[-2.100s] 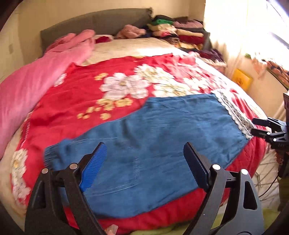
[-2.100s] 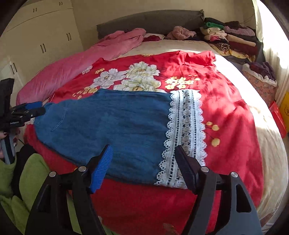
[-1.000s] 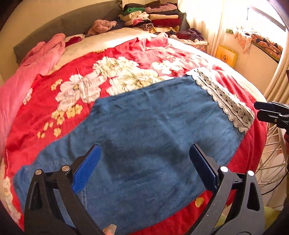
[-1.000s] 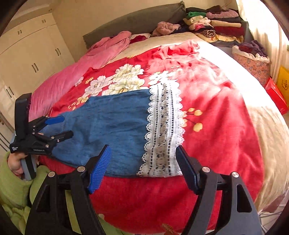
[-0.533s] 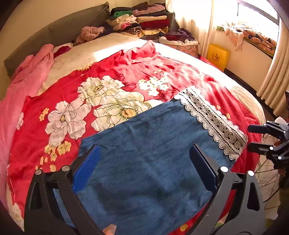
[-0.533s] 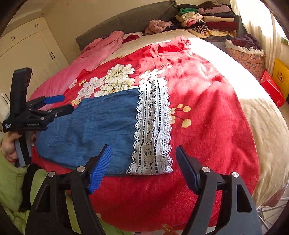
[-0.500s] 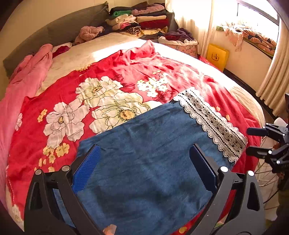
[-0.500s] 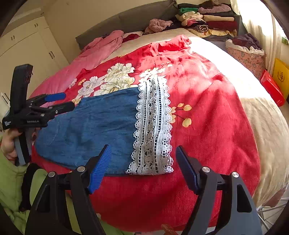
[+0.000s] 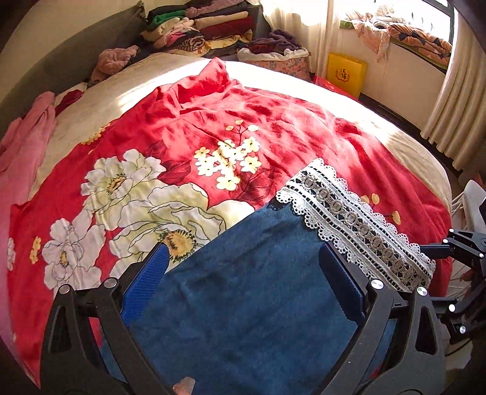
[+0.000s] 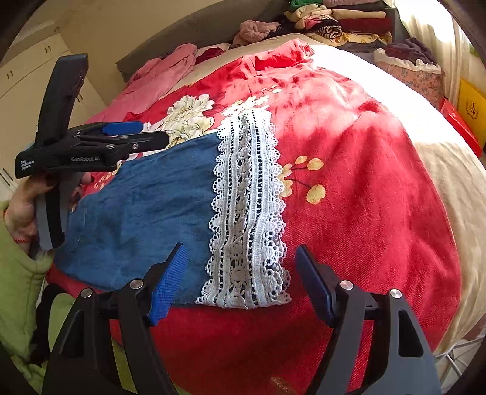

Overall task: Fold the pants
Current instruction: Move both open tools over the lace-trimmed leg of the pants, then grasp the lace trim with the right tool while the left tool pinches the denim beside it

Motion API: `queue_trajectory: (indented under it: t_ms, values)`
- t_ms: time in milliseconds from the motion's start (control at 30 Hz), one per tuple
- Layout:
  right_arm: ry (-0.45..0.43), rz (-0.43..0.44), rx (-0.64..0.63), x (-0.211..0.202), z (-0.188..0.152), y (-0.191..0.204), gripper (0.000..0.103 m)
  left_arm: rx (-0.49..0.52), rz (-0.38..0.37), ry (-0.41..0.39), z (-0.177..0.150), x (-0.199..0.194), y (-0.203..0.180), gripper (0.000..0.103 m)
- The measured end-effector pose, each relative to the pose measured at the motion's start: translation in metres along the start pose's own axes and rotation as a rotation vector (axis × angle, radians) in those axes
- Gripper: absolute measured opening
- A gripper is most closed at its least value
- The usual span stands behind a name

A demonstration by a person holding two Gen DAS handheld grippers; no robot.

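The left gripper [image 9: 243,279] is seen with its jaws spread wide, nothing held between them, above the blue denim pants [image 9: 252,307], which are laid flat across the near edge of the bed [image 9: 303,79]. A white lace hem [image 9: 355,224] is found at the right end of the pants. A red floral quilt [image 9: 273,130] is spread beneath them. At the far right edge, the right gripper [image 9: 437,250] is glimpsed just beside the lace hem; its jaw state cannot be made out. A pink blanket [image 9: 21,152] is bunched at the far left. Folded clothes [image 9: 200,27] are stacked at the far end, and a yellow box [image 9: 346,74] stands near the curtain [image 9: 458,100].
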State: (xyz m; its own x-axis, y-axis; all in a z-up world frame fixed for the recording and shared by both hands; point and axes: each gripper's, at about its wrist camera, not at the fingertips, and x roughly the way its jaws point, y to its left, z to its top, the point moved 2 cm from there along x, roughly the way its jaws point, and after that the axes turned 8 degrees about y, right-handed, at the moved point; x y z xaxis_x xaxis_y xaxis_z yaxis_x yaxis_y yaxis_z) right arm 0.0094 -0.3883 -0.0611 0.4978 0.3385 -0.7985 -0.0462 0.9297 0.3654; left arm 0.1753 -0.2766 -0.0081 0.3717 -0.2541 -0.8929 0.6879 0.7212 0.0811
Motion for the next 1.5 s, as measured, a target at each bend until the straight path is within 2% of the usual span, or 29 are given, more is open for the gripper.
queue_trajectory:
  t_ms: [267,367,400,433,467,533,600,633,667,767,833,1000,1200,1333,1400,1500]
  values:
    - [-0.006,-0.011,0.001,0.017,0.002,0.000,0.074,0.049,-0.049,0.038,0.018,0.048,-0.003,0.092]
    - [-0.017,0.012,0.015,0.019,0.004,0.002,0.074,0.028,-0.117,0.066,0.015,0.064,-0.003,0.089]
    - [-0.020,0.021,0.019,0.019,0.005,0.003,0.074,0.019,-0.146,0.075,0.013,0.067,-0.005,0.076]
    - [-0.023,0.025,0.021,0.018,0.006,0.003,0.068,0.011,-0.170,0.075,0.012,0.069,-0.008,0.065]
    - [-0.025,0.029,0.022,0.019,0.007,0.005,0.058,0.012,-0.178,0.066,0.010,0.068,-0.011,0.061]
    - [-0.026,0.043,0.019,0.020,0.007,0.006,0.052,0.024,-0.185,0.058,0.009,0.065,-0.017,0.043]
    - [-0.027,0.042,0.011,0.022,0.008,0.006,0.044,0.031,-0.185,0.056,0.009,0.061,-0.024,0.031]
    - [-0.027,0.040,0.006,0.023,0.008,0.006,0.033,0.039,-0.177,0.054,0.009,0.060,-0.026,0.025]
    - [-0.024,0.047,0.007,0.024,0.008,0.006,0.021,0.047,-0.164,0.054,0.009,0.059,-0.029,0.024]
    - [-0.031,0.062,-0.009,0.018,0.009,0.012,0.021,0.038,-0.142,0.036,0.008,0.054,-0.028,0.015]
    - [-0.042,0.066,-0.037,0.012,0.010,0.021,0.020,0.001,-0.172,0.016,0.005,0.048,-0.020,0.011]
    - [-0.077,0.082,-0.094,-0.005,0.018,0.046,0.020,-0.057,-0.222,-0.040,-0.003,0.023,-0.003,0.008]
    - [-0.105,0.112,-0.226,-0.019,0.030,0.103,0.020,-0.150,-0.225,-0.110,-0.023,-0.012,0.034,0.008]
    - [-0.081,0.135,-0.318,-0.011,0.034,0.146,0.020,-0.213,-0.226,-0.137,-0.044,-0.026,0.060,0.008]
    - [-0.052,0.146,-0.347,0.000,0.033,0.164,0.020,-0.217,-0.193,-0.140,-0.057,-0.030,0.068,0.010]
    - [0.005,0.153,-0.391,0.022,0.029,0.190,0.020,-0.274,-0.152,-0.122,-0.075,-0.027,0.088,0.021]
